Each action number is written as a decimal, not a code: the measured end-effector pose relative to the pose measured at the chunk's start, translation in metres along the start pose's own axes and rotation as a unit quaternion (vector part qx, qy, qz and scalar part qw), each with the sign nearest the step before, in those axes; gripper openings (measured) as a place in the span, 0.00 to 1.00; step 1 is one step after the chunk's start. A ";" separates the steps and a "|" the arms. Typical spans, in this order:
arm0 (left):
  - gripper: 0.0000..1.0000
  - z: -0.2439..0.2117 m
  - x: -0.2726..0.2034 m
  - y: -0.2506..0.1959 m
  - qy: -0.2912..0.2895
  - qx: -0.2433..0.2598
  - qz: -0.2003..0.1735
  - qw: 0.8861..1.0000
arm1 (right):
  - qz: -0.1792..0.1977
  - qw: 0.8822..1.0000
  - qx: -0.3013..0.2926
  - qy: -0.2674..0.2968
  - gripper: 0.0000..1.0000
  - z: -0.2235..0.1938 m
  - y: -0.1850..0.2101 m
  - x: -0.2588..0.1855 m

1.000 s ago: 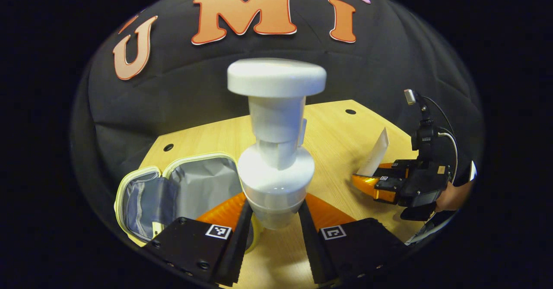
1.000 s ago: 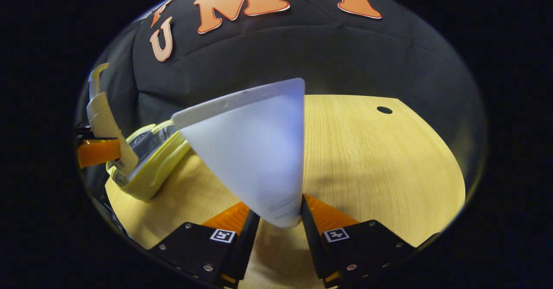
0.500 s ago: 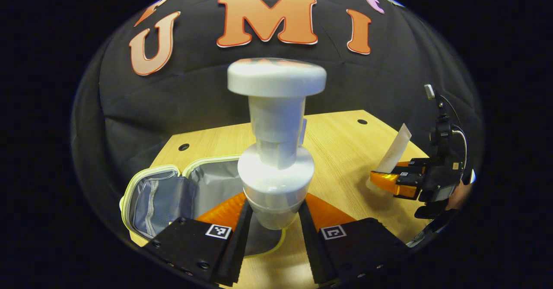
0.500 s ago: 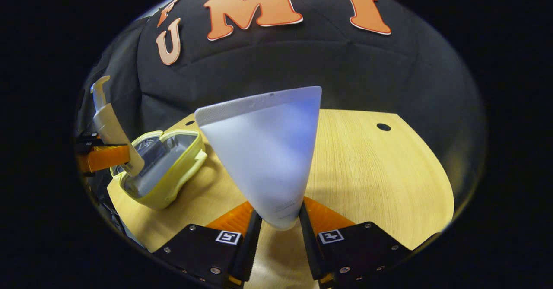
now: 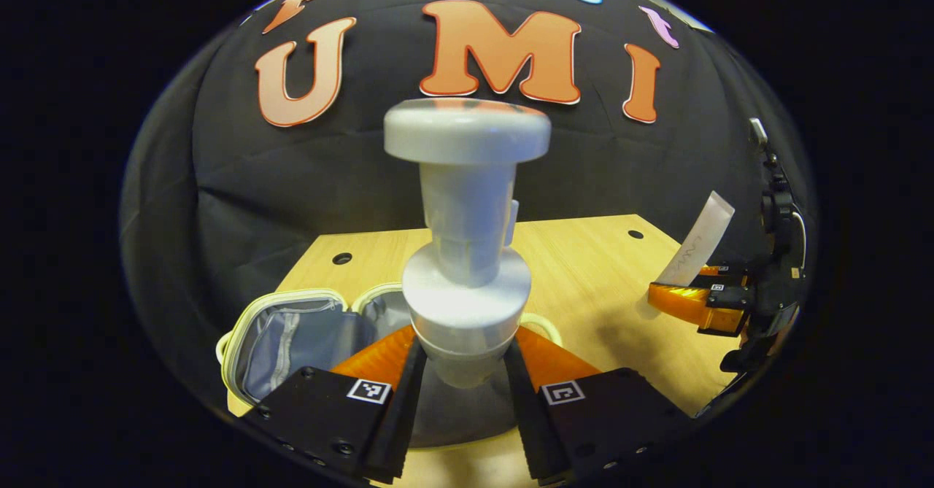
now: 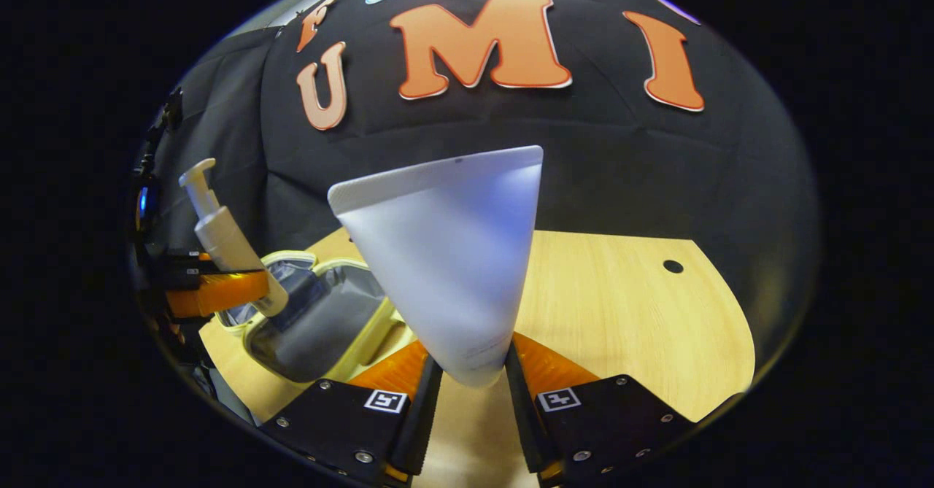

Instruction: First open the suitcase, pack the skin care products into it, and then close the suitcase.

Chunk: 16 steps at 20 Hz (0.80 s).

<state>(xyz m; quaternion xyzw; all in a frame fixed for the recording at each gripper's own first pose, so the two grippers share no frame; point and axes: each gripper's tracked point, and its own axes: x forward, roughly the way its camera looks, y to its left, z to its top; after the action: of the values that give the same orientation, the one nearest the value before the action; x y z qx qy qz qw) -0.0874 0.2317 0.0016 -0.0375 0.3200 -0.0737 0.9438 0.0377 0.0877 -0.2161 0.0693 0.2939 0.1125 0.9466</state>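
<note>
case: the small yellow soft suitcase with a grey lining (image 5: 292,331) lies wide open on the pale wooden table (image 5: 584,269), ready to be filled.
my left gripper (image 5: 458,371): both fingers squeeze the bottom of the white plastic pump bottle (image 5: 467,254). i hold it upright right over the case so it can go straight in.
my right gripper (image 6: 471,378): both fingers pinch the narrow end of the white squeeze tube (image 6: 445,254), flat end up. it waits just beside the case.
next, i think: bottle in first, then tube.
</note>
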 end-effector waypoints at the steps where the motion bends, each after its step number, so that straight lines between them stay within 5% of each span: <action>1: 0.61 -0.002 0.001 0.009 0.002 -0.004 0.001 1.000 | 0.006 1.000 -0.002 -0.004 0.51 0.005 0.011 0.001; 10: 0.60 -0.048 0.015 0.059 0.076 -0.037 -0.018 0.996 | 0.053 0.998 -0.016 0.006 0.51 0.012 0.101 0.015; 16: 0.61 -0.078 0.027 0.066 0.142 -0.033 -0.073 0.987 | 0.048 0.998 -0.004 0.027 0.51 0.001 0.143 0.024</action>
<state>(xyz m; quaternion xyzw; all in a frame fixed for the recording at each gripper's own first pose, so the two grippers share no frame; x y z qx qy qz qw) -0.1063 0.2904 -0.0836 -0.0807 0.4491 -0.1369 0.8792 0.0331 0.2320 -0.2002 0.0765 0.3156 0.1606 0.9321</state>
